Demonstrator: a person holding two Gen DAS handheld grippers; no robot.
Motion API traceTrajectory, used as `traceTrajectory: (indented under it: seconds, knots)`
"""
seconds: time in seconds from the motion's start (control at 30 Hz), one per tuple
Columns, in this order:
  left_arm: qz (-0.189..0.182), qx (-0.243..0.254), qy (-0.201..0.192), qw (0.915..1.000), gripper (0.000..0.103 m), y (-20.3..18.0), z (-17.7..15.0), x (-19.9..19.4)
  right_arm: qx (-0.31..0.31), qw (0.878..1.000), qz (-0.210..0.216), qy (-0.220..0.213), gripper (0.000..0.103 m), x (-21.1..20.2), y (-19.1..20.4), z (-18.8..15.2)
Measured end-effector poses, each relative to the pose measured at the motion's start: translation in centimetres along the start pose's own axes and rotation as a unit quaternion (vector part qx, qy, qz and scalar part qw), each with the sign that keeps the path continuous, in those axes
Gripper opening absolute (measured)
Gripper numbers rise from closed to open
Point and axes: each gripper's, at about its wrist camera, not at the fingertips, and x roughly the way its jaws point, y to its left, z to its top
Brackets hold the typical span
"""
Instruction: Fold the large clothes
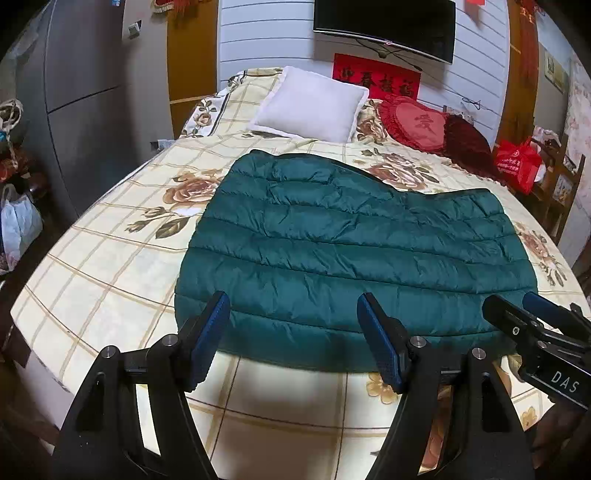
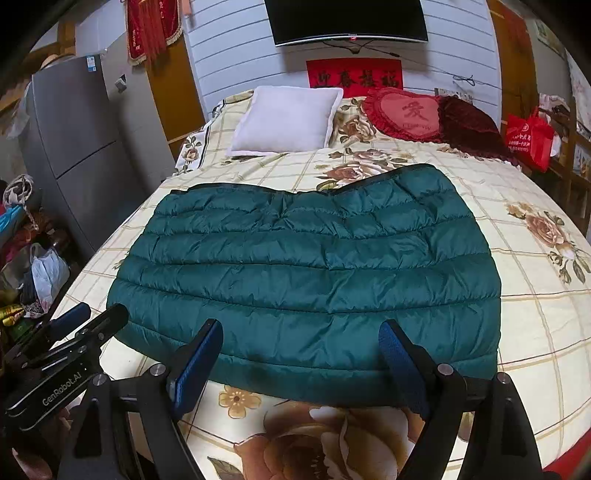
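Note:
A dark green quilted puffer jacket (image 1: 347, 240) lies flat, folded into a broad rectangle, on the floral bedspread (image 1: 110, 266). It also shows in the right wrist view (image 2: 310, 266). My left gripper (image 1: 293, 314) is open and empty, hovering over the jacket's near edge. My right gripper (image 2: 301, 339) is open and empty, also just above the near edge. The right gripper shows at the right of the left wrist view (image 1: 517, 310). The left gripper shows at the left of the right wrist view (image 2: 92, 314).
A white pillow (image 1: 310, 105) and a red heart cushion (image 1: 417, 123) lie at the bed's head. A TV (image 1: 384, 26) hangs on the wall. A grey fridge (image 2: 81, 147) and bags (image 2: 44, 273) stand left of the bed. A red bag (image 2: 528, 140) sits at the right.

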Motion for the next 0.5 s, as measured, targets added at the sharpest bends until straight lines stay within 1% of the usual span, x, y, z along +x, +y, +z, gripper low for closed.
traceTrajectory:
  seconds: [0.37, 0.5]
  knots:
    - [0.001, -0.001, 0.008, 1.0, 0.072, -0.02, -0.04, 0.69, 0.003, 1.0, -0.011, 0.0, 0.085, 0.46, -0.37, 0.06]
    - [-0.001, 0.001, 0.009, 1.0, 0.072, -0.12, -0.06, 0.78, 0.008, 1.0, -0.007, 0.003, 0.086, 0.72, -0.53, 0.06]
